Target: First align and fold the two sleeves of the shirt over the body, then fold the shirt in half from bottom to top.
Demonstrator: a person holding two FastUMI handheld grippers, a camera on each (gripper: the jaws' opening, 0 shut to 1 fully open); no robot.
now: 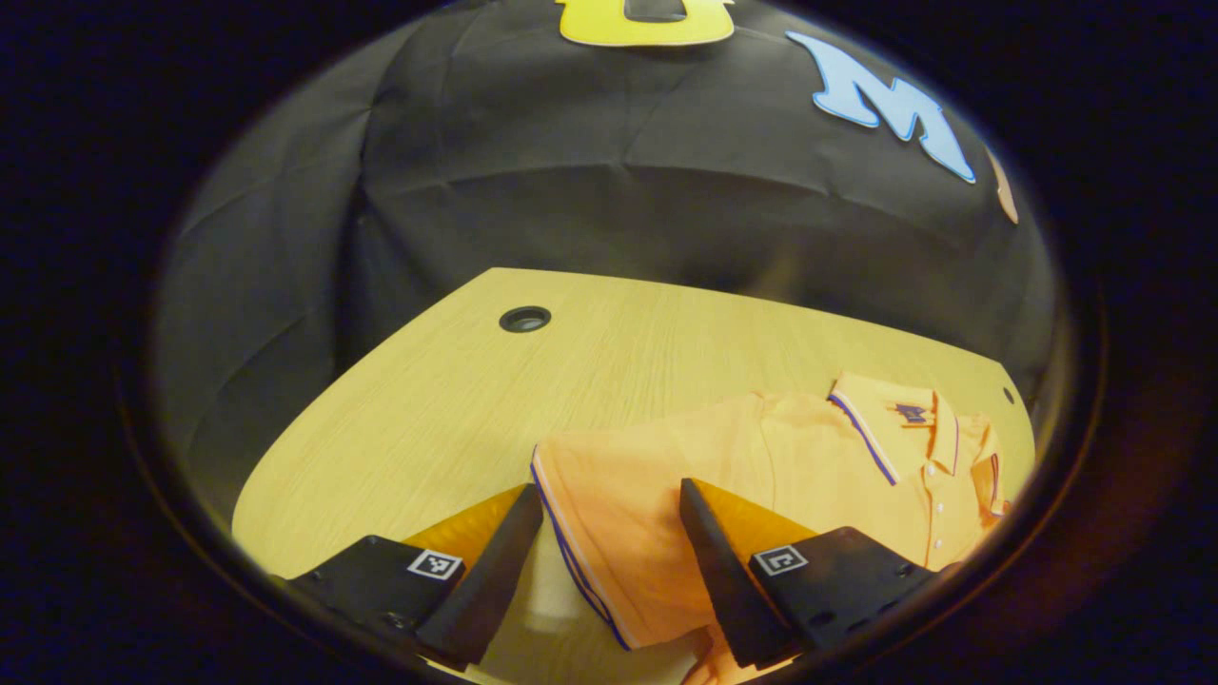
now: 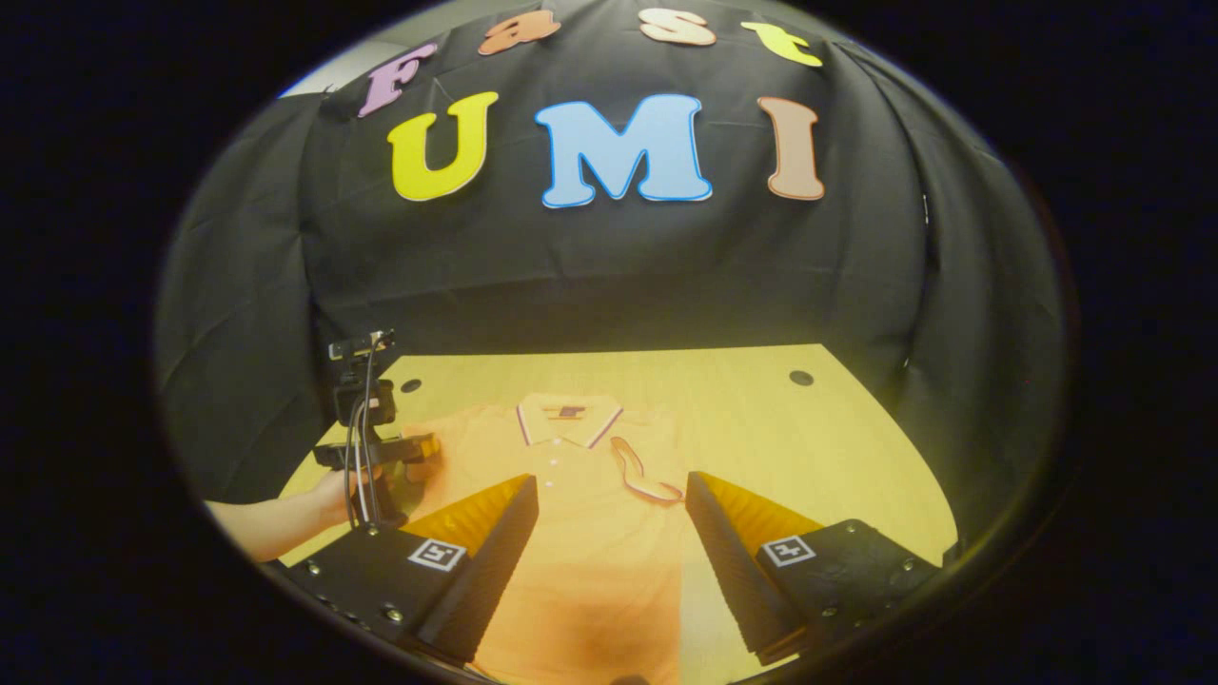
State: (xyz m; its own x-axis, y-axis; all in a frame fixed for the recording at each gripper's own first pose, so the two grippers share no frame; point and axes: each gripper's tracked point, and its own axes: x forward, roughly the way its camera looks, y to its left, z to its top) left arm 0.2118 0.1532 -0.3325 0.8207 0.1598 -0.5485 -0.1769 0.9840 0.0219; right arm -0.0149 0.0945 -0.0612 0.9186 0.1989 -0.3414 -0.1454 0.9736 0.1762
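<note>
shirt (image 2: 580,533) | hem cut off below | left hand-held gripper (image 1: 604,561) spread over sleeve

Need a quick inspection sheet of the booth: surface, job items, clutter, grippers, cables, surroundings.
Surface: wooden table, round holes in it.
Job's things: orange shirt flat, collar at the far side; one sleeve folded over the body, the other sleeve spread out.
Clutter: nothing seen.
Grippers: left gripper open over the spread sleeve; right gripper open over the body.
Cables: wires on the left gripper.
Surroundings: black cloth wall.
</note>
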